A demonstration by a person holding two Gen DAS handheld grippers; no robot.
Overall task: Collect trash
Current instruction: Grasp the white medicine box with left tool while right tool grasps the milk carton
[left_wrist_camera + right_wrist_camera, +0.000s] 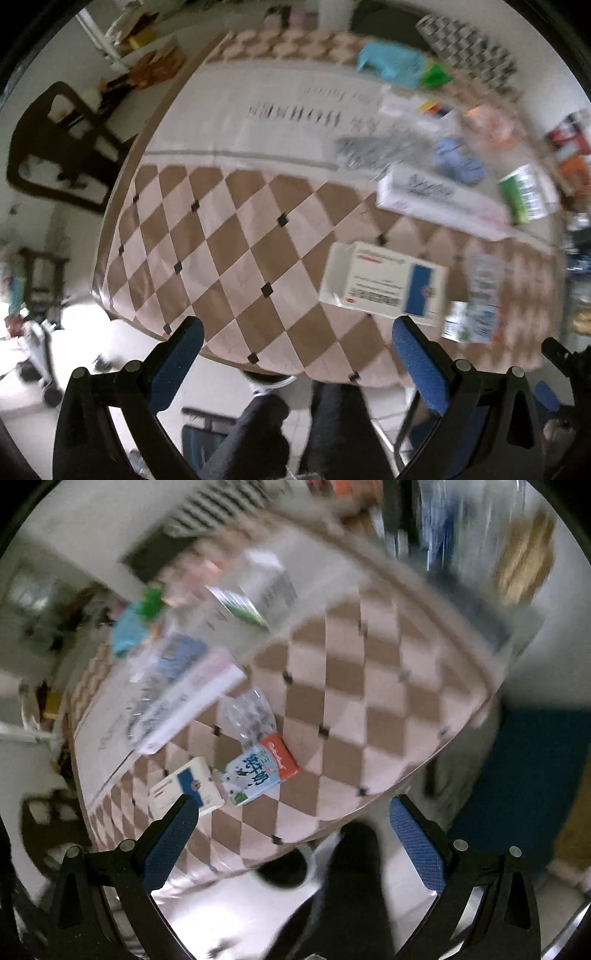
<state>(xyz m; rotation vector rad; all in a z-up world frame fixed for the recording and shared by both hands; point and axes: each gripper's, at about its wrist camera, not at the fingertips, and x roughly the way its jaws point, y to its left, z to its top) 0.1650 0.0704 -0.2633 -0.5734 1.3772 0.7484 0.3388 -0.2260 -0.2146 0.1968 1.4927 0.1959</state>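
Trash lies scattered on a table with a brown-and-pink diamond cloth [236, 236]. Nearest in the left wrist view is a white box with a blue band [384, 282], just beyond my open left gripper [297, 334]. A small milk carton [471, 321] lies to its right, a long white box [439, 201] and a crumpled silver wrapper [373, 153] further back. In the right wrist view the milk carton [260, 773], the white-and-blue box [186, 788] and a clear crushed bottle [249, 712] lie ahead of my open right gripper [295, 814]. Both grippers hold nothing and hover over the table's near edge.
A green-and-white carton [524, 195], a blue crumpled piece [458, 158], a teal bag [391, 61] and more packaging crowd the table's far right. A dark wooden chair [59, 147] stands at the left. A person's dark-clad legs [295, 432] are below the table edge. A blue surface [524, 775] lies right of the table.
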